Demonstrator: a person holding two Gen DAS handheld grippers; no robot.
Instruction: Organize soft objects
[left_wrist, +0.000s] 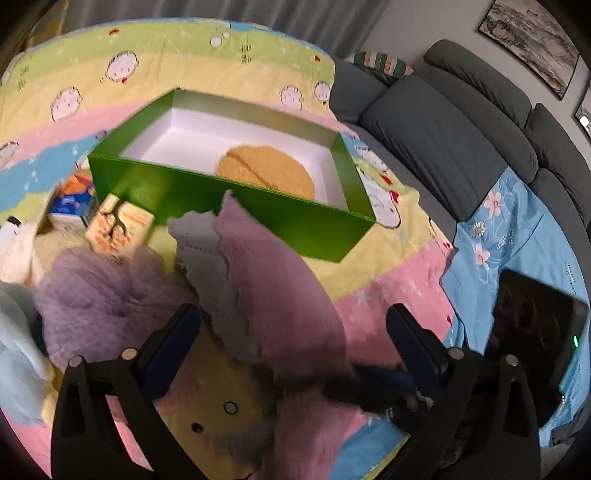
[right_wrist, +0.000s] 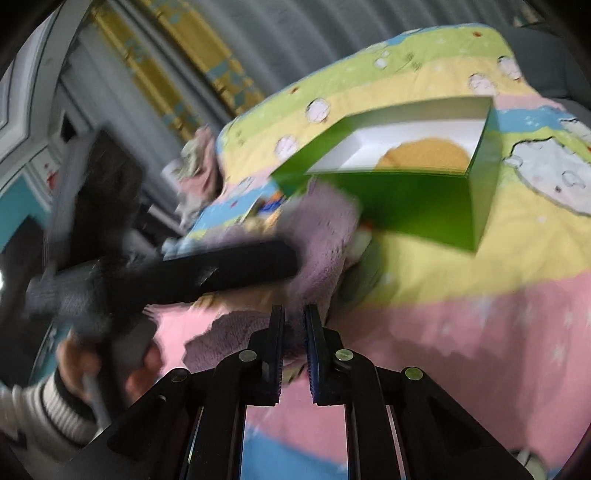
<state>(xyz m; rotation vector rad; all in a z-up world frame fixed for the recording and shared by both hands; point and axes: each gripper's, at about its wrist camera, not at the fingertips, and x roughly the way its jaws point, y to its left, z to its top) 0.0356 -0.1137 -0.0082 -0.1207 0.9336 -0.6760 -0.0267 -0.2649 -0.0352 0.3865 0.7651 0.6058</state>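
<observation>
A green box (left_wrist: 258, 210) with a white inside stands on the cartoon blanket (left_wrist: 388, 288) and holds a round tan cushion (left_wrist: 266, 170). In front of it a pink fluffy cloth (left_wrist: 266, 277) hangs raised, with a grey cloth (left_wrist: 207, 251) against its left side. My left gripper (left_wrist: 293, 317) is open wide, with the pink cloth between its fingers but not pinched. My right gripper (right_wrist: 294, 314) is shut on the edge of the pink cloth (right_wrist: 321, 229). In the right wrist view the green box (right_wrist: 417, 206) lies ahead and the left gripper's finger (right_wrist: 229, 266) crosses at the left.
Left of the box lie a purple fluffy item (left_wrist: 99, 291), a small carton (left_wrist: 72, 206), a yellow packet (left_wrist: 118, 225), a white plush (left_wrist: 14, 247) and a light blue soft item (left_wrist: 18, 350). A grey sofa (left_wrist: 443, 136) and a dark tablet (left_wrist: 535, 332) are at the right.
</observation>
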